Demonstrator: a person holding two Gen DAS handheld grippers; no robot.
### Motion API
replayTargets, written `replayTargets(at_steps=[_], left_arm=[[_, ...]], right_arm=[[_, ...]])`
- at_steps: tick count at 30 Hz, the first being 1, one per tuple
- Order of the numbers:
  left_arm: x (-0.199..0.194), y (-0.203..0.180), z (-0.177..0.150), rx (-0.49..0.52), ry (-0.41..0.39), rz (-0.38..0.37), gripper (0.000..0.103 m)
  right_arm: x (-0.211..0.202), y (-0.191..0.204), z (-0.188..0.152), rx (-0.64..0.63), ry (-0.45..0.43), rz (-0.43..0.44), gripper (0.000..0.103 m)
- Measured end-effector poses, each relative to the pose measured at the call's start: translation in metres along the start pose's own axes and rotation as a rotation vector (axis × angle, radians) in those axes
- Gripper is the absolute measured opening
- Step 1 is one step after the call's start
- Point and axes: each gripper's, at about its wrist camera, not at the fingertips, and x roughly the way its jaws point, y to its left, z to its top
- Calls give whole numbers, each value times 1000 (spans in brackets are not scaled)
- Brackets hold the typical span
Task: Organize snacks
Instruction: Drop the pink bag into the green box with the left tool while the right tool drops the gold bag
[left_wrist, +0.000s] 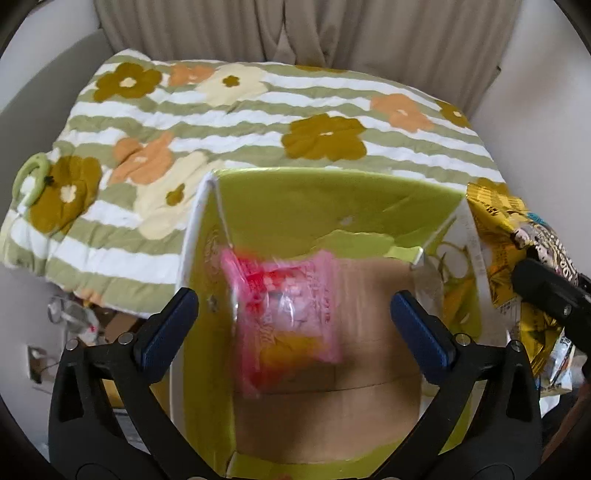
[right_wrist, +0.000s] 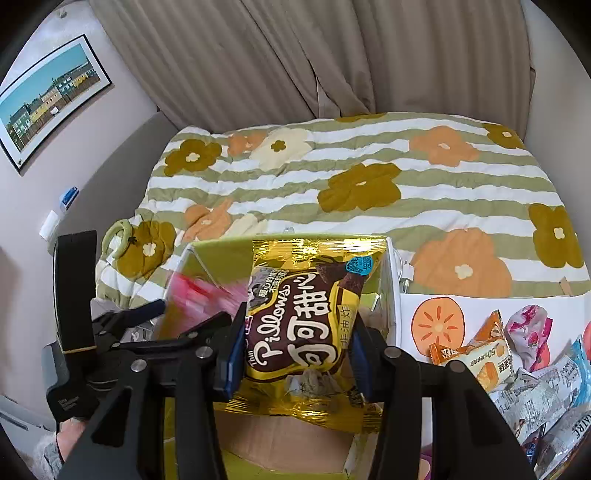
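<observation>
Left tool (left_wrist: 293, 317): I'm holding it released above the pink snack packet (left_wrist: 291, 317) in the green box (left_wrist: 332, 192).
Right tool (right_wrist: 295, 350): I'm grasping the gold Pillows packet (right_wrist: 306, 314).

A flowered, green-striped quilt (right_wrist: 369, 192) covers the bed. Beige curtains (right_wrist: 295, 55) hang behind it, a framed picture (right_wrist: 48, 99) hangs on the wall, and a green ring (left_wrist: 31, 177) lies on the quilt's edge.

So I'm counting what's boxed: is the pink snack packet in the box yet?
In: the pink snack packet shows blurred inside the green cardboard box, over its brown floor, clear of the left gripper, whose jaws stand wide.
</observation>
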Motion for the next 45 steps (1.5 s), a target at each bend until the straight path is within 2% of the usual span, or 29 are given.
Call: replayTargets(at_steps=[6, 10, 16, 21, 22, 23, 24, 25, 28, 32, 35, 42, 45], left_arm=[[-18, 13, -27, -52, 8, 8, 103], [-29, 16, -42, -56, 1, 8, 103], [-41, 21, -45, -64, -22, 22, 103], [-46, 23, -44, -41, -35, 78, 103], [-47, 24, -45, -42, -37, 82, 103], [-48, 24, -46, -46, -39, 86, 103], [-50, 24, -47, -49, -43, 83, 103], [-52, 24, -47, -49, -47, 82, 103], [-56, 23, -50, -39, -56, 90, 103], [-63, 21, -52, -31, -71, 95, 103], [-72, 19, -53, -32, -87, 85, 103], [-102, 13, -58, -14, -122, 53, 103], [-118, 5, -60, 11, -150, 35, 103]], right_arm=[[9, -2, -3, -26, 25, 23, 44], [13, 6, -3, -93, 14, -2, 44], [39, 15, 0, -129, 37, 12, 44], [55, 22, 4, -164, 55, -10, 47], [56, 22, 3, -167, 60, -9, 50], [57, 23, 3, -173, 73, -10, 71], [57, 25, 2, -181, 77, -15, 99], [54, 26, 0, -183, 65, -22, 103], [49, 25, -5, -169, 62, -39, 103], [42, 17, -10, -110, 56, -6, 103], [30, 20, -11, -130, 45, -20, 103], [-14, 26, -12, -129, -23, -18, 103], [-42, 30, -14, -134, -82, -38, 103]])
